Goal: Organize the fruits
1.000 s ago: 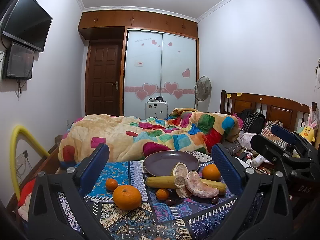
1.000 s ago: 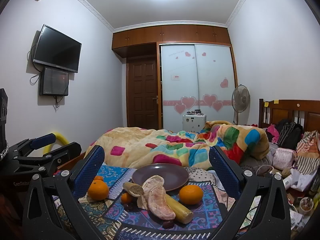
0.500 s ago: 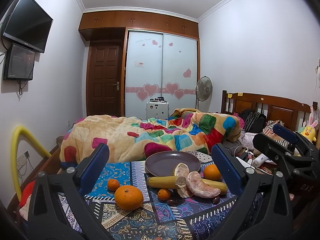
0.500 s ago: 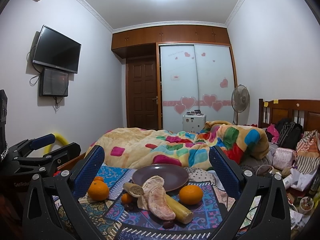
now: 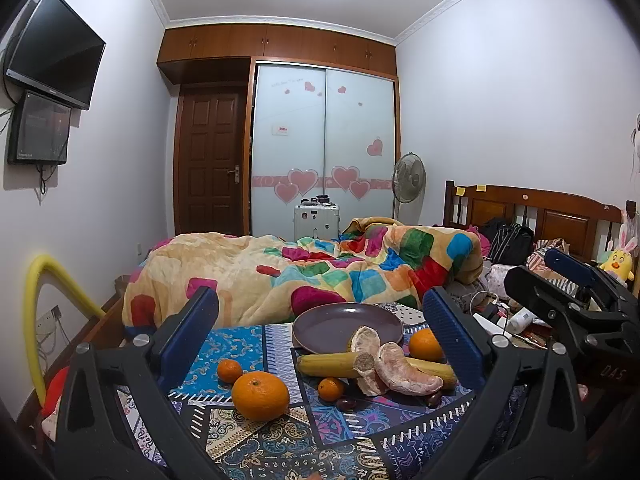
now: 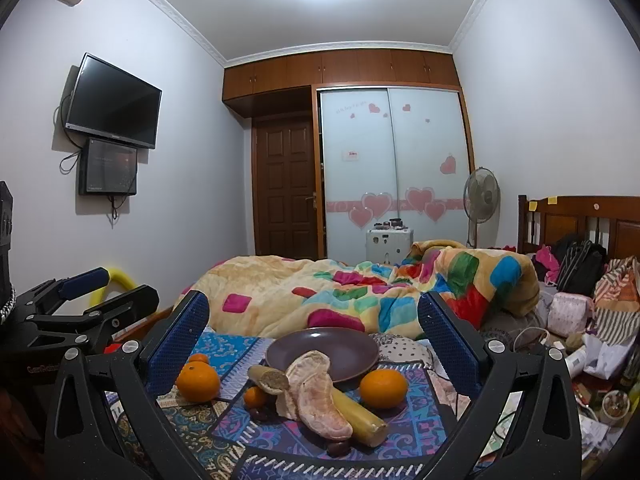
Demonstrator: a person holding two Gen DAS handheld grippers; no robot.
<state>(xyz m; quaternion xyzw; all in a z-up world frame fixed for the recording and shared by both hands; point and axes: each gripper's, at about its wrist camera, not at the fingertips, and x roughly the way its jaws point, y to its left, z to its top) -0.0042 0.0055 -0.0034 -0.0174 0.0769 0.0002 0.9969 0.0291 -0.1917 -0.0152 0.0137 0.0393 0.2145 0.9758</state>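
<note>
Round dark purple plate (image 5: 347, 322), empty, toward the far edge of the patterned cloth (image 5: 280, 436). Just before it, peeled pinkish pomelo segments (image 5: 400, 370) rest across a long yellow banana (image 5: 332, 363). Large orange (image 5: 260, 396) nearest the front-left; two small tangerines (image 5: 229, 371) nearby; another orange (image 5: 425, 345) right of the plate.

A multicoloured patchwork quilt (image 5: 304, 268) covers the bed below a black wall-mounted television (image 6: 114, 102), beside a standing electric fan (image 6: 481, 196) and a dark wooden door (image 5: 210, 160).
</note>
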